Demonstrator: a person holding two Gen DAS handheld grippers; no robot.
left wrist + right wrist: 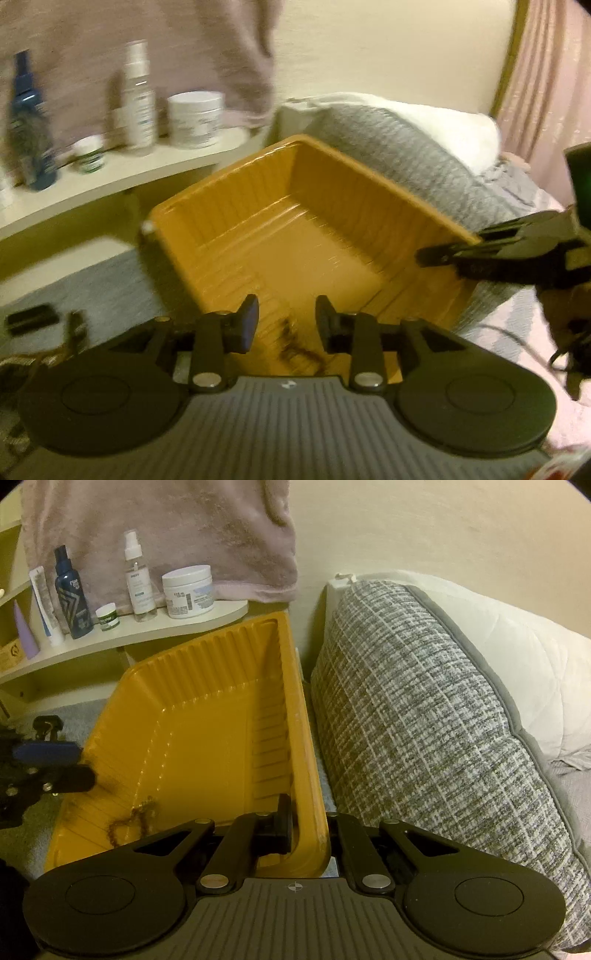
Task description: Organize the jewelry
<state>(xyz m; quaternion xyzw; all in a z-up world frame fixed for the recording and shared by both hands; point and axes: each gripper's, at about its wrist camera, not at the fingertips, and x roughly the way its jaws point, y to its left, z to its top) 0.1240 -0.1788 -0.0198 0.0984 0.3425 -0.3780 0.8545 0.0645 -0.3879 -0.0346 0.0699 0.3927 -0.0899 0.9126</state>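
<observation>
Pillow point(424, 709): large, grey woven cover, leaning just beside the right wall of the tray; a white pillow point(524, 657) lies behind it.
Towel point(159, 535): pinkish, hanging on the wall above the shelf.
Tray point(207, 738): orange-yellow plastic with ribbed walls, tilted, set between the shelf and the grey pillow.
Shelf point(147, 627): pale, curved, behind the tray; carries bottles, a white jar point(188, 590) and a small green-labelled pot point(108, 617).
Right gripper point(308, 827): angled downward at the near right corner of the tray. Jaws pressed together on the tray's right wall, one finger inside the tray, the other outside the rim.
Left gripper point(286, 321): angled downward over the near left part of the tray. Jaws spread apart, nothing between the pads. In the right wrist view the fingers point(70, 775) sit at the tray's left rim.
Jewelry point(135, 823): a dark beaded chain lying loose on the tray floor, near the front, below the left gripper's parted fingers and apart from them. The left wrist view is blurred; finer detail of the chain cannot be told.
</observation>
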